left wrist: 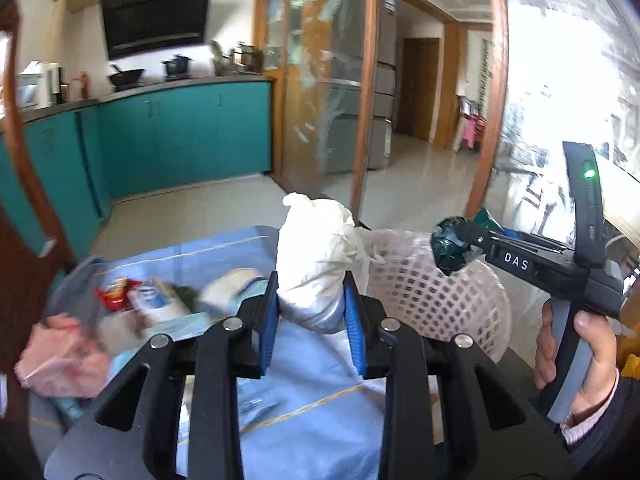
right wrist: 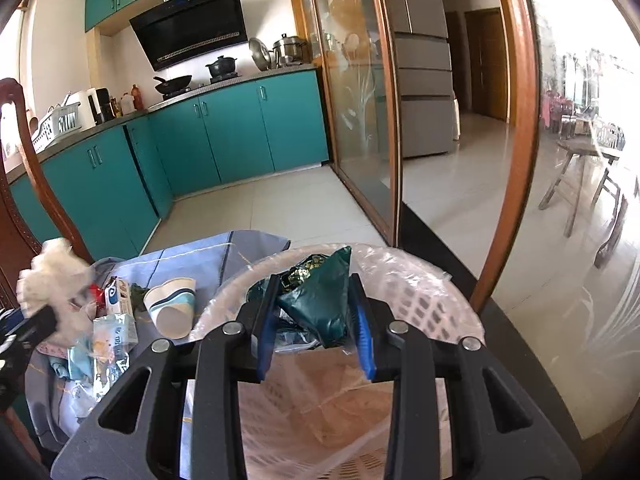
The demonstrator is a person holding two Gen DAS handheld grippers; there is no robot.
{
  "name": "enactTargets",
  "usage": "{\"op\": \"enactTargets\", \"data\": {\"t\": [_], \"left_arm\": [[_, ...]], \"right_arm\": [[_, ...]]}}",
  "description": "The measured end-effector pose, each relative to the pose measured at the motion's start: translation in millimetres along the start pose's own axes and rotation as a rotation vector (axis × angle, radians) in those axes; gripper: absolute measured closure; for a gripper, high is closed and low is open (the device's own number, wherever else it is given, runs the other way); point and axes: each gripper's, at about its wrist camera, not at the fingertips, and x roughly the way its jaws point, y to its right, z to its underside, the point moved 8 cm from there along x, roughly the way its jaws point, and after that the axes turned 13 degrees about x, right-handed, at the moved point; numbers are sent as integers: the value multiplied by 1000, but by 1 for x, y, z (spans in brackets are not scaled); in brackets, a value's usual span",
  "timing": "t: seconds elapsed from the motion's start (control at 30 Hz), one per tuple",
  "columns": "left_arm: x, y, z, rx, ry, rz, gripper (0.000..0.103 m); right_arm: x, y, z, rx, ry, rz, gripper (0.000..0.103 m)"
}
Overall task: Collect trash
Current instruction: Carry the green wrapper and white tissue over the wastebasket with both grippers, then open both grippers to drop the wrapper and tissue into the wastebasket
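Note:
My left gripper [left wrist: 312, 312] is shut on a crumpled white tissue wad [left wrist: 316, 256] and holds it above the blue tablecloth [left wrist: 304, 400], just left of the pink lattice waste basket [left wrist: 436, 300]. My right gripper [right wrist: 316, 316] is shut on a dark green foil wrapper [right wrist: 320, 300] and holds it over the open basket [right wrist: 420, 296], which is lined with clear plastic. In the left wrist view the right gripper [left wrist: 452, 248] with the wrapper hangs over the basket's far rim. In the right wrist view the tissue wad [right wrist: 52, 276] shows at the far left.
More litter lies on the cloth: a paper cup [right wrist: 172, 308], a small carton [right wrist: 118, 292], a clear plastic wrapper [right wrist: 112, 344], a red packet [left wrist: 116, 292] and a pink cloth [left wrist: 64, 356]. A wooden chair back [right wrist: 24, 168] stands at the left. Teal cabinets [right wrist: 240, 132] and a glass sliding door [right wrist: 360, 100] are beyond.

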Motion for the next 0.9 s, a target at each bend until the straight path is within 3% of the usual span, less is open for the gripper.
{"op": "enactTargets", "data": {"t": [0.07, 0.27, 0.37, 0.4, 0.43, 0.5, 0.6, 0.77, 0.9], "left_arm": [[17, 16, -3, 16, -12, 39, 72], [69, 59, 5, 32, -100, 153, 71], [81, 67, 15, 12, -137, 223, 59], [82, 68, 16, 19, -139, 218, 48], [82, 65, 18, 34, -135, 184, 39], [78, 59, 21, 42, -123, 147, 35], [73, 38, 25, 4, -134, 108, 33], [54, -18, 41, -93, -159, -8, 31], [16, -73, 55, -86, -169, -165, 29]], "right_arm": [[-5, 9, -2, -8, 28, 19, 69], [-2, 35, 0, 41, -1, 35, 69], [0, 36, 0, 74, -22, 11, 68], [0, 38, 1, 85, -29, 8, 64], [1, 38, 1, 92, -32, 7, 59], [0, 35, -1, 107, -23, -1, 42], [-2, 31, -5, 121, -4, -16, 26], [3, 13, -2, 99, -22, -51, 22], [5, -14, 2, 42, -32, -92, 21]]}}
